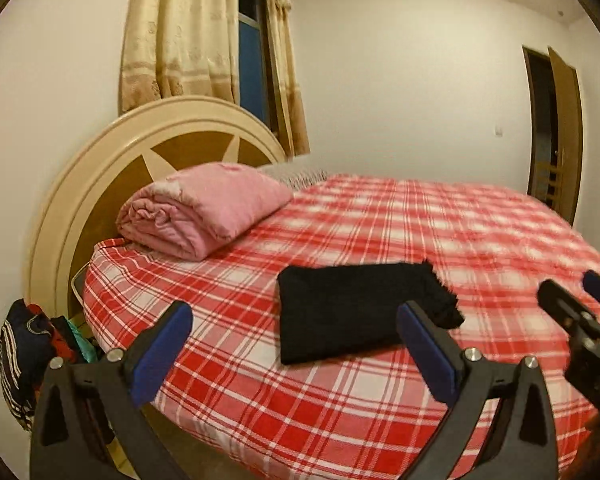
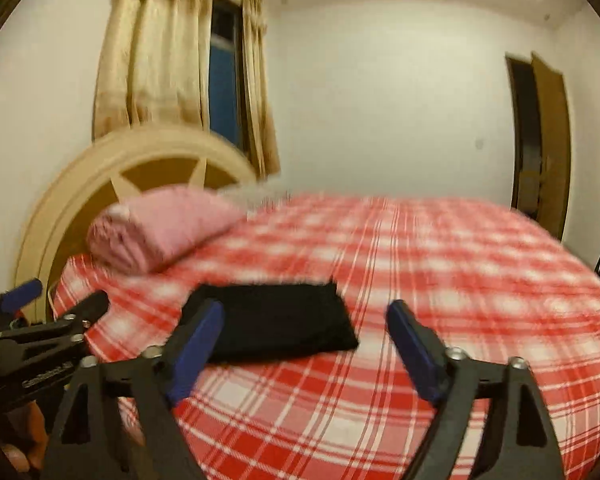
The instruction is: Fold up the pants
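Pants: black pants (image 1: 356, 312) lay folded into a compact rectangle on the red-and-white plaid sheet of the bed (image 1: 440, 232), near its front edge, touched by neither tool.
Left gripper (image 1: 296, 344): jaws spread wide, nothing between them, held above the bed.
Right gripper (image 2: 306, 340): jaws spread wide, empty, in front of the pants.
Writing: pale lettering on the left gripper's body in the right wrist view, too blurred to read.
Bedding: folded pink blanket (image 1: 200, 208) beside the round headboard (image 1: 112, 148).
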Demonstrator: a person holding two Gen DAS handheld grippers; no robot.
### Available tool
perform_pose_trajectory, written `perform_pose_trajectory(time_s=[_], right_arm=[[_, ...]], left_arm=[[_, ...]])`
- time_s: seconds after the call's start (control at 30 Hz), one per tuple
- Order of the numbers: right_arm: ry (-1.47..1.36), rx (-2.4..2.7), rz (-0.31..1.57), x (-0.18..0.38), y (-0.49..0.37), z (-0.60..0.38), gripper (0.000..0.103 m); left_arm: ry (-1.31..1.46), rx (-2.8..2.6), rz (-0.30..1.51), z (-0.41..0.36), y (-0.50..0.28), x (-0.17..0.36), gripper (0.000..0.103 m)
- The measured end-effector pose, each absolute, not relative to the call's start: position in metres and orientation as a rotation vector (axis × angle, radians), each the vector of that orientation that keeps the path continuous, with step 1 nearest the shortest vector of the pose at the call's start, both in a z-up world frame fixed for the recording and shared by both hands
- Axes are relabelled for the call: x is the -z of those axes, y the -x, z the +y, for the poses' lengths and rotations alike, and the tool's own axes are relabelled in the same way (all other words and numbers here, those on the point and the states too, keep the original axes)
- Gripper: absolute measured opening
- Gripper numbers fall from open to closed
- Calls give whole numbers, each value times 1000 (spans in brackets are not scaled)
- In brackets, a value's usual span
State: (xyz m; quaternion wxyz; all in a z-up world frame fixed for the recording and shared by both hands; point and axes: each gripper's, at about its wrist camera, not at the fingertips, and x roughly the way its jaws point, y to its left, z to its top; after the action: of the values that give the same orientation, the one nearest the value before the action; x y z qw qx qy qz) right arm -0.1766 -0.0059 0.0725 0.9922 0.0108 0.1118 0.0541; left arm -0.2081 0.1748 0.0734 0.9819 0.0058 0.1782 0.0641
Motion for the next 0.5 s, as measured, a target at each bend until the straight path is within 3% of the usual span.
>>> perform_pose_trajectory(time_s=[0.17,0.5], right_arm=[[-22,-97,114,-86,201,-6,91],[-68,-98,118,-84,202,-12,91]], left_arm=[[13,-107,333,174,218,-82,103],[-18,-146,295,171,226,-87,103]])
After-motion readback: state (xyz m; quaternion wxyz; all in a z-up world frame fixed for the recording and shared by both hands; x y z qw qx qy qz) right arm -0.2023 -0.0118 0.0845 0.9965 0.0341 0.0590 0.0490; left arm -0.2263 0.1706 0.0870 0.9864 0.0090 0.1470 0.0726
